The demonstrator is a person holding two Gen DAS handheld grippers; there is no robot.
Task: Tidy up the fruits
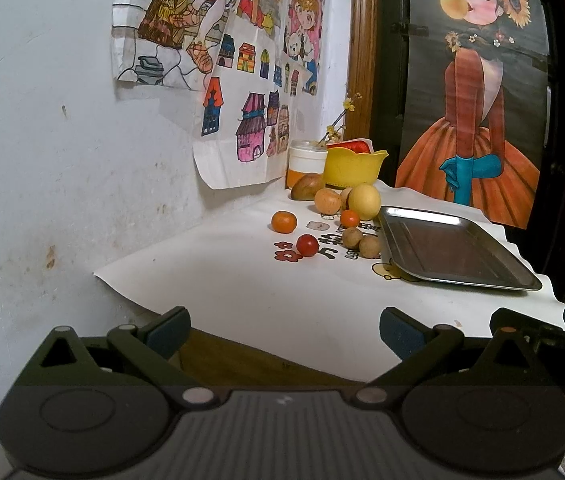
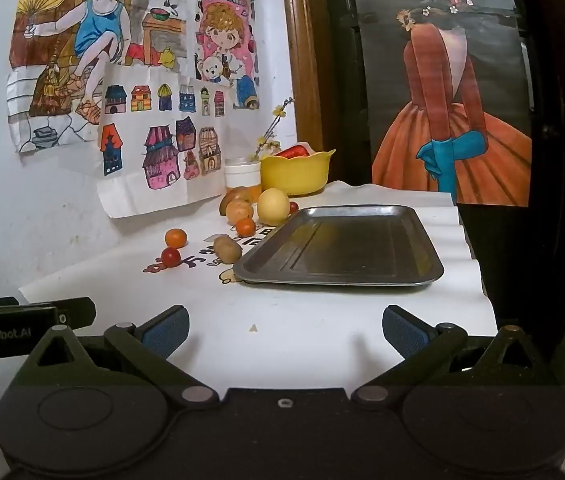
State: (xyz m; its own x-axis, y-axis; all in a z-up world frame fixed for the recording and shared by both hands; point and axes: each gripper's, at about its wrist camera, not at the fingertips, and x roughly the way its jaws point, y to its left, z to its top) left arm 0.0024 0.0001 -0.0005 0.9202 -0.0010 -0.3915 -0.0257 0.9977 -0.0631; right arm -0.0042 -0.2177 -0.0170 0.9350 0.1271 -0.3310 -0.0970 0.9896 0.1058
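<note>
Both the left claw [image 1: 284, 332] and right claw [image 2: 285, 330] gape apart, holding nothing; fruits [image 2: 272, 206] sit beside the seemingly bare tray [image 2: 346, 246] on the surface [image 2: 322, 320].

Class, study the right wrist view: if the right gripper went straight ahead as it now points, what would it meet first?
Probably the metal tray: the open right gripper faces bare white paper, then the tray's near rim. Depth is uncertain.

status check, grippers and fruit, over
Left gripper open, empty; right gripper open, empty. Fruits loose on the white sheet, metal tray bare. Path clear.
</note>
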